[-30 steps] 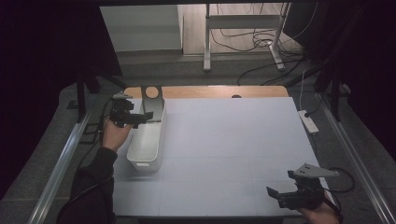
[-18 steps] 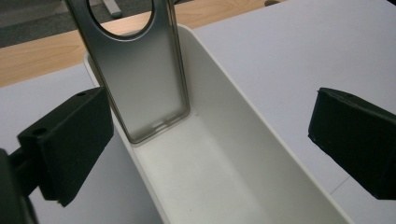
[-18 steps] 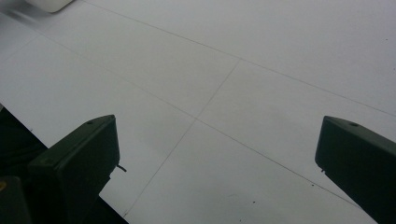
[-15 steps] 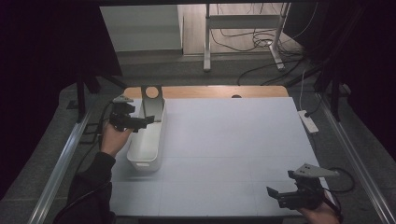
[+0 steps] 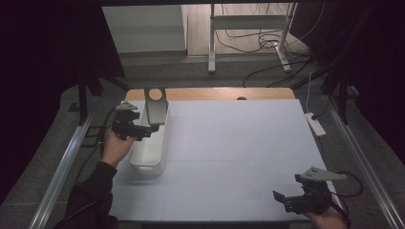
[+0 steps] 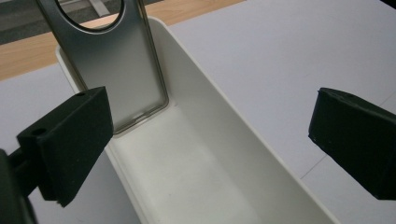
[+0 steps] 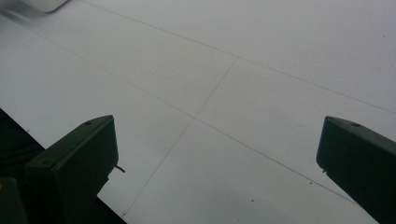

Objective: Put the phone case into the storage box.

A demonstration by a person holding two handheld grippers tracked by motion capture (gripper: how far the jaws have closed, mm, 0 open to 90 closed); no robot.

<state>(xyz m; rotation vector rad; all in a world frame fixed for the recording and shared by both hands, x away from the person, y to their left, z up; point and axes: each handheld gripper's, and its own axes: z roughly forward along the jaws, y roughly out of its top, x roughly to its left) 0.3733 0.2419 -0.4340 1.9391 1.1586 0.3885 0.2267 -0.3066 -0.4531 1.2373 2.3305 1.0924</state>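
on the far left of the high view a hand (image 5: 114,145) holds the left gripper (image 5: 152,130) just over the white bin (image 5: 149,155). the bin is long & thin, it sits on the left part of the white table (image 5: 239,152), w/ one short end near the person & the other by the wood strip (image 5: 210,93) at the back. a grey metal plate (image 5: 155,106) w/ a round hole near its top leans up inside the far end of the bin, its bottom edge down in the bin & its top poking up over the rim. in the left gripper view the 2 black jaws are wide apart w/ nothing btwn them, they hang above the open bin (image 6: 196,163), & the plate (image 6: 121,74) stands just past them, not touching. the inside of the bin looks bare apart from the plate. going right, the middle of the table is plain white w/ thin lines. at the bottom right corner the other hand (image 5: 329,219) holds the right gripper (image 5: 282,199) low over the table, well apart from the bin. in the right gripper view its jaws are wide apart too, holding nothing, w/ just white table (image 7: 233,93) under them. a white power strip (image 5: 316,124) lies off the right edge.
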